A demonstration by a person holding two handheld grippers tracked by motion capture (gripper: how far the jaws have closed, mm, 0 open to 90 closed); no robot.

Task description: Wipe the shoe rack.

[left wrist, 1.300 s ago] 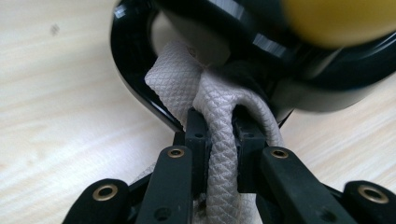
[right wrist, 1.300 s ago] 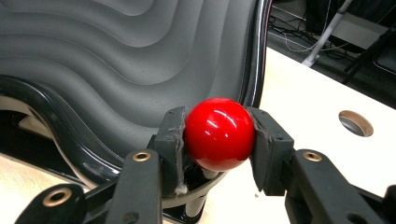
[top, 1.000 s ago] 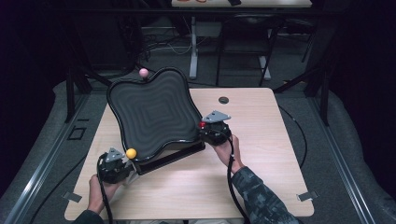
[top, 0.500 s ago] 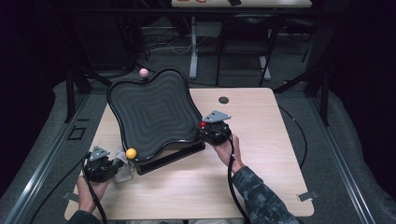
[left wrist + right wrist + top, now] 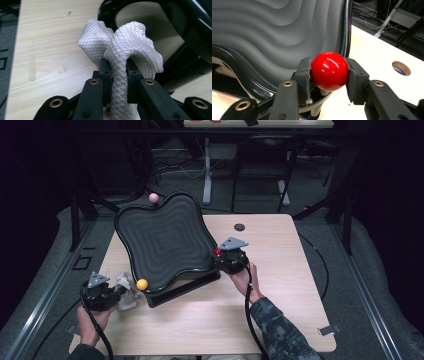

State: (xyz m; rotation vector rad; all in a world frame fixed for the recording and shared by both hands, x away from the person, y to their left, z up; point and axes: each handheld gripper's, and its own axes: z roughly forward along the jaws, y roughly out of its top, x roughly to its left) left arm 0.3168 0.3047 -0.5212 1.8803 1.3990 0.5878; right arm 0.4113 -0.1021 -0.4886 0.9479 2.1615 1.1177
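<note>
The left gripper pinched a bunched white cloth tightly between its jaws, just beside the black wavy tray on the wooden table. The right gripper clamped a red ball knob at the tray's rim.

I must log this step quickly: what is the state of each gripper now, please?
Left gripper: closed on the white cloth.
Right gripper: closed on the red ball at the black tray edge.
</note>
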